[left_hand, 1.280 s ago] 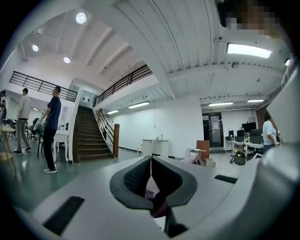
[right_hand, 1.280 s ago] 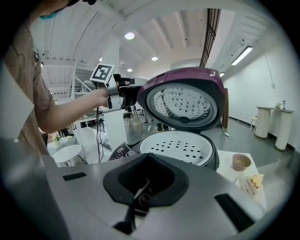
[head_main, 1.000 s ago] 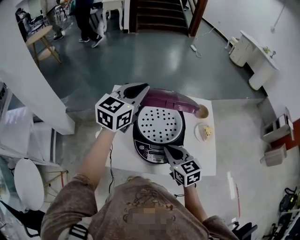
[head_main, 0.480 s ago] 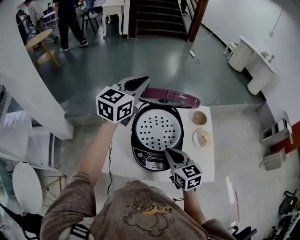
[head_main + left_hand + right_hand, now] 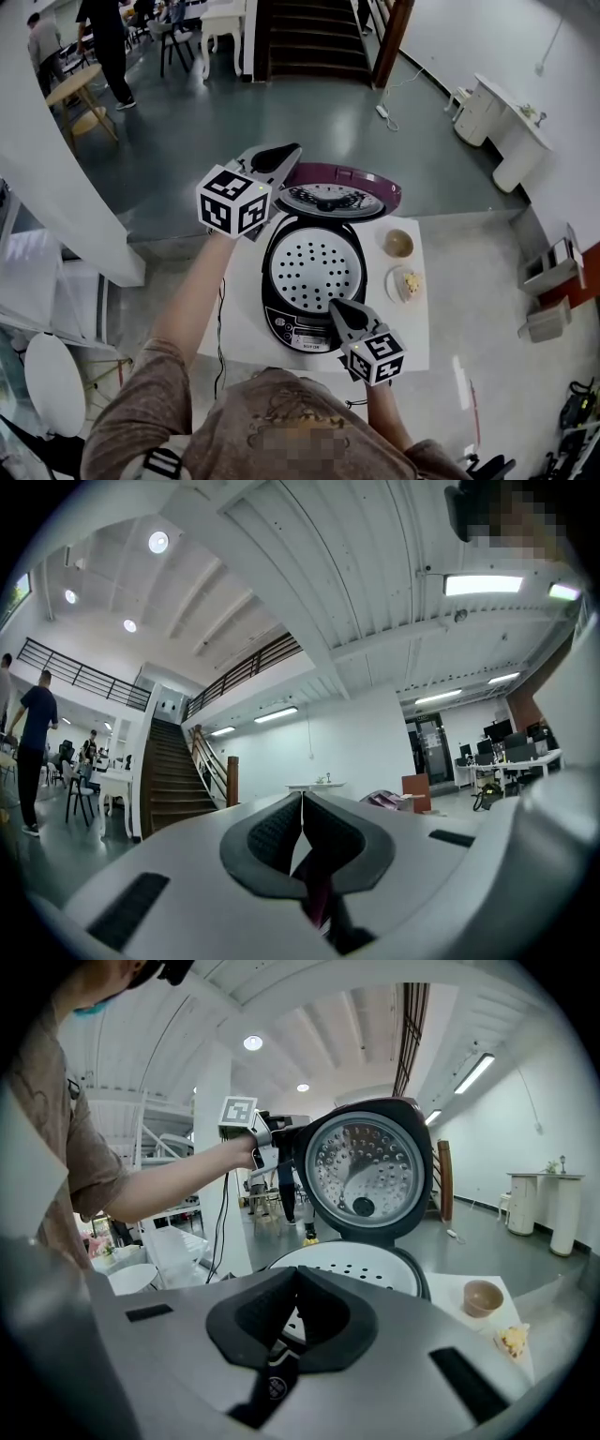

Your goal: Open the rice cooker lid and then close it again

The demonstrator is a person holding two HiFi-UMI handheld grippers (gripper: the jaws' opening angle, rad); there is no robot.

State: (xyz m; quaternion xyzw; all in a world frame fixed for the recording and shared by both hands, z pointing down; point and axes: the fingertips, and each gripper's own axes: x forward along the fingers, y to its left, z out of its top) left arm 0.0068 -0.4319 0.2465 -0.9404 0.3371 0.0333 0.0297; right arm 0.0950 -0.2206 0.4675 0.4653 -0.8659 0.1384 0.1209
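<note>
The black rice cooker (image 5: 300,323) stands on a white table (image 5: 234,323). Its purple lid (image 5: 342,192) is raised at the back, with the metal inner plate (image 5: 364,1168) facing me. A white perforated tray (image 5: 314,277) covers the pot. My left gripper (image 5: 292,150) is shut at the lid's upper left edge. In its own view the pads (image 5: 281,827) meet, and a strip of the purple lid (image 5: 319,897) shows below them. My right gripper (image 5: 333,303) hovers shut over the cooker's front panel and holds nothing.
A small brown bowl (image 5: 399,244) and a plate with food (image 5: 410,283) sit on the table right of the cooker. Stairs (image 5: 309,37) and people (image 5: 103,37) are far behind. A white pillar (image 5: 56,216) stands to the left.
My left gripper rose a little beside the lid. The lid's metal inner plate now shows from above, where only its purple shell showed before. My right gripper has barely shifted.
</note>
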